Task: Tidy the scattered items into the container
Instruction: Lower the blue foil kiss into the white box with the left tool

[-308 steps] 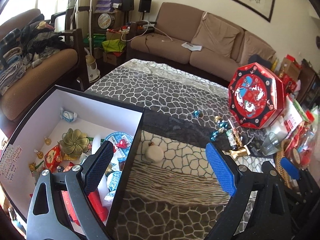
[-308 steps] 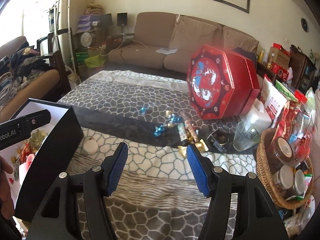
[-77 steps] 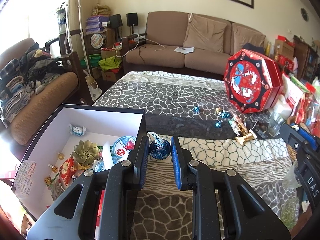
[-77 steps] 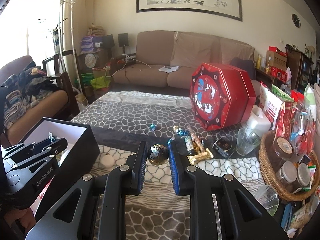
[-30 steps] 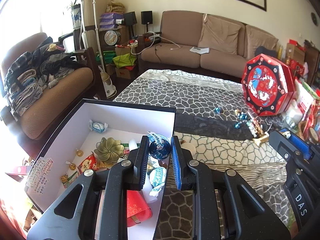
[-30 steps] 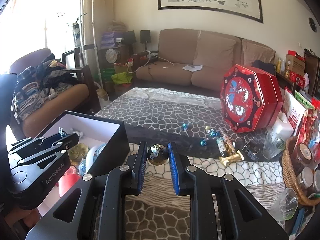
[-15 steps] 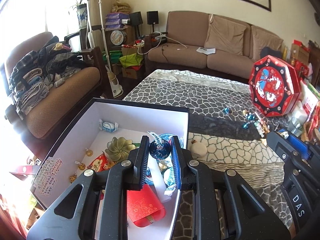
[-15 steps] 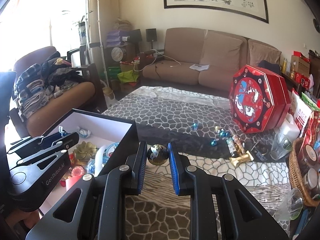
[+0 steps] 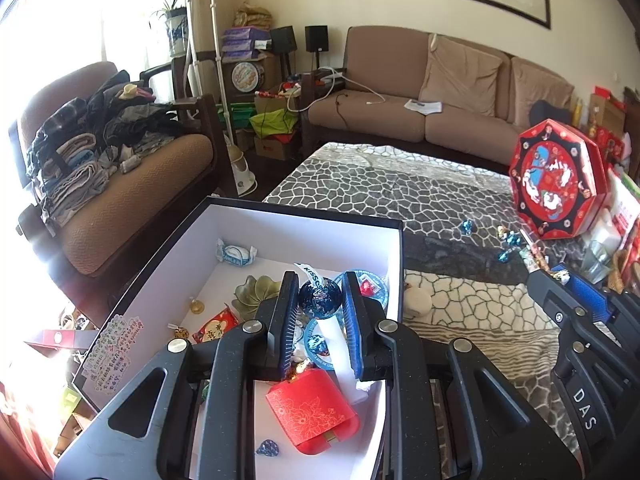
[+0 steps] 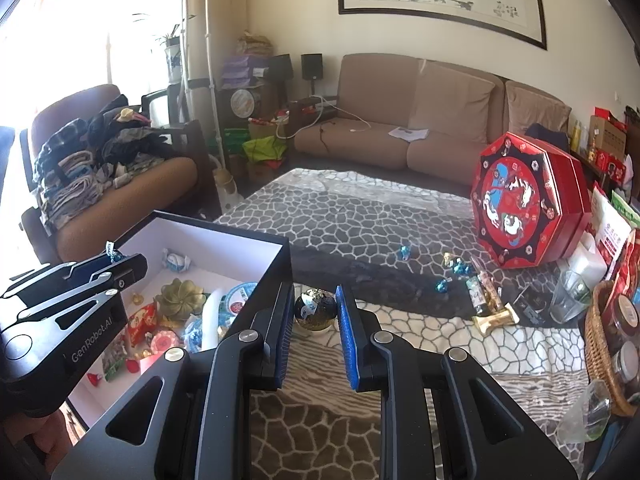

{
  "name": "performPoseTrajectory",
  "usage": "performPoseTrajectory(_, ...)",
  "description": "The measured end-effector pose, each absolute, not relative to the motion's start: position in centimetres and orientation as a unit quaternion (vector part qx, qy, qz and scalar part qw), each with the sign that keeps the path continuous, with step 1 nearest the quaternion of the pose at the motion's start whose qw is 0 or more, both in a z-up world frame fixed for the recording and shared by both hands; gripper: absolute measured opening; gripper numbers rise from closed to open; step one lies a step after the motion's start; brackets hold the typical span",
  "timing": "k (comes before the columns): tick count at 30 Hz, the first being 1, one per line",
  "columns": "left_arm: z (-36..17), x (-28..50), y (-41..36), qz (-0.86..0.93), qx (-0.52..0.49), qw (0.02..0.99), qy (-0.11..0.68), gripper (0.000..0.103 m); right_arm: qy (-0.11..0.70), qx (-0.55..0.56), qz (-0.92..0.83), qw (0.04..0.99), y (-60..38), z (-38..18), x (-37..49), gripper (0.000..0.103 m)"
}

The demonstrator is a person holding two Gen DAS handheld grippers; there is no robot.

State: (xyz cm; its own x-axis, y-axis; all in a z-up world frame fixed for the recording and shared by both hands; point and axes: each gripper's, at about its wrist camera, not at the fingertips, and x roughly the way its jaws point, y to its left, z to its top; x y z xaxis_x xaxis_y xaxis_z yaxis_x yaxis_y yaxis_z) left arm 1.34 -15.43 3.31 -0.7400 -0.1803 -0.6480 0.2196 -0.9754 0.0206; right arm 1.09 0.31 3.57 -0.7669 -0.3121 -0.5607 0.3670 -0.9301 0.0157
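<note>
Box [image 9: 304, 216] is holding most of the haul already: wrapped sweets, a gold flower dish [image 9: 256, 290], a red pouch [image 9: 312, 414], a blue-rimmed lid. You're carrying two more foil balls in right now.

Left tool [image 9: 319, 306] is clamping a dark blue foil chocolate [image 9: 320, 300], narrow gap, pads pressing both sides. It's hanging over the box interior, inside the right wall, so I'd judge it ready to drop.

Right tool [image 10: 312, 312] is gripping a gold-and-dark foil chocolate [image 10: 315, 308] the same way, narrow. That one is sitting just outside the box's dark right wall, over the patterned bench [image 10: 360, 208], not above the opening yet. It needs to shift toward the box before you let go.

Left to do, as far as I can see:
- a white round item [image 9: 416, 300] lying on the bench just beside the box wall
- a cluster of blue and gold foil sweets [image 10: 454, 266] further out, near the red octagonal tin [image 10: 528, 200]
- a gold wrapped bar [image 10: 496, 316] and a small packet next to them

I'm guessing well past halfway, several trips remaining.

Can't tell if the glass or basket on the right counts as scattered.
</note>
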Motion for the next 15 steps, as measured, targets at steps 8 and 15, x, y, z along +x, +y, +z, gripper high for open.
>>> performPoseTrajectory(8,3.5,1.8,-17.4,-0.931,0.341,0.120,0.043,0.021,0.053,0.286,-0.936,0.198,-1.1,3.5,1.5,0.021)
performPoseTrajectory(15,3.8,2.2,-18.2,-0.933,0.334,0.129,0.040,0.021,0.067,0.288,-0.933,0.206,-2.4,3.2,1.8,0.021)
